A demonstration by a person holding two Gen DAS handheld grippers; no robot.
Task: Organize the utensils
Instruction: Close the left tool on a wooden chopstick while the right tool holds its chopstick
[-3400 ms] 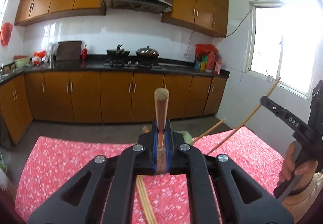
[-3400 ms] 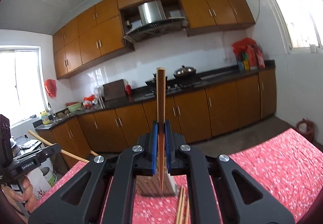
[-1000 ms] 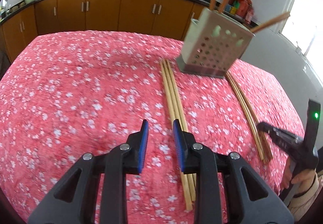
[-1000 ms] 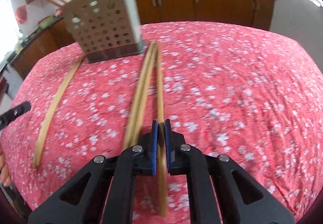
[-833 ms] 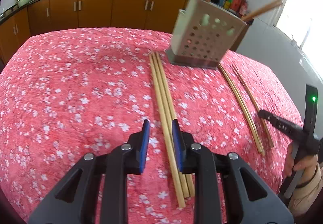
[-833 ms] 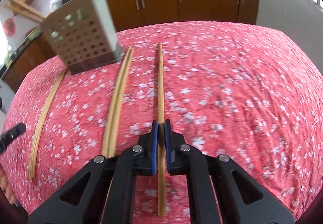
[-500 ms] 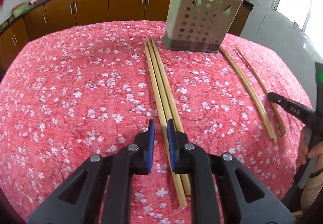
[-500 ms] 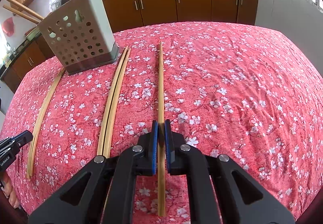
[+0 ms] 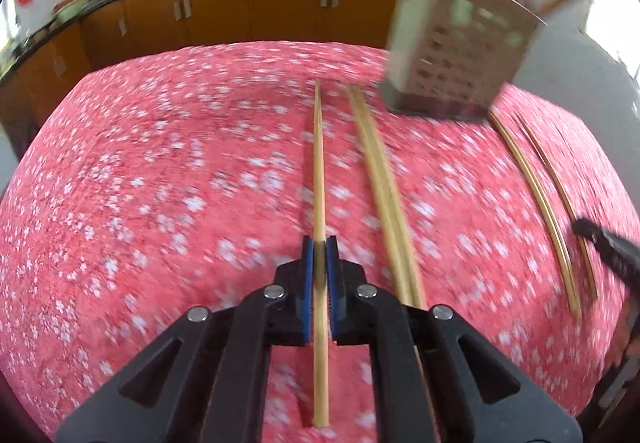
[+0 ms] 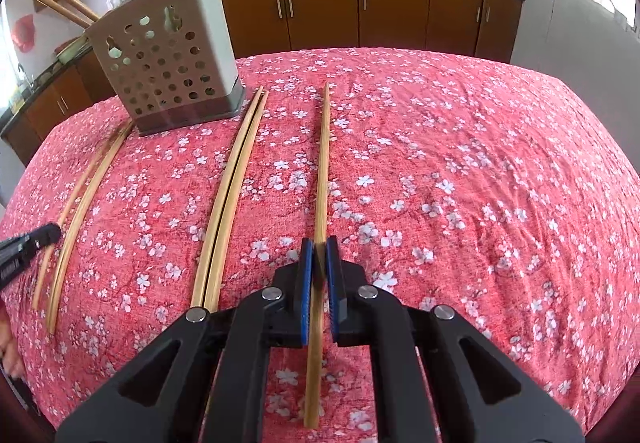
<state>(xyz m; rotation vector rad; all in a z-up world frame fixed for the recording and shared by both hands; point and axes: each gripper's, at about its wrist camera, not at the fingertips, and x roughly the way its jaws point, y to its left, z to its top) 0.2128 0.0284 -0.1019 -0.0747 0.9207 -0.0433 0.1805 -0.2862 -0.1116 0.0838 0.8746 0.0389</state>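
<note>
In the left wrist view my left gripper (image 9: 319, 247) is shut on a wooden chopstick (image 9: 318, 163) that points ahead, low over the red flowered cloth. Two more chopsticks (image 9: 384, 179) lie to its right, then a perforated beige holder (image 9: 456, 55) with chopsticks in it, and another pair (image 9: 536, 199) beyond. In the right wrist view my right gripper (image 10: 319, 249) is shut on a chopstick (image 10: 323, 163). A pair of chopsticks (image 10: 232, 191) lies to its left, and the holder (image 10: 168, 63) stands at the back left.
The table (image 10: 480, 163) is covered with red flowered cloth and drops off at the far edge toward brown kitchen cabinets (image 10: 360, 7). Two more chopsticks (image 10: 80, 203) lie at the far left. The other gripper's tip (image 9: 608, 243) shows at the right.
My left gripper closed on one chopstick of the left bundle and drew it left, apart from the other two. My right gripper still holds its chopstick, hardly moved.
</note>
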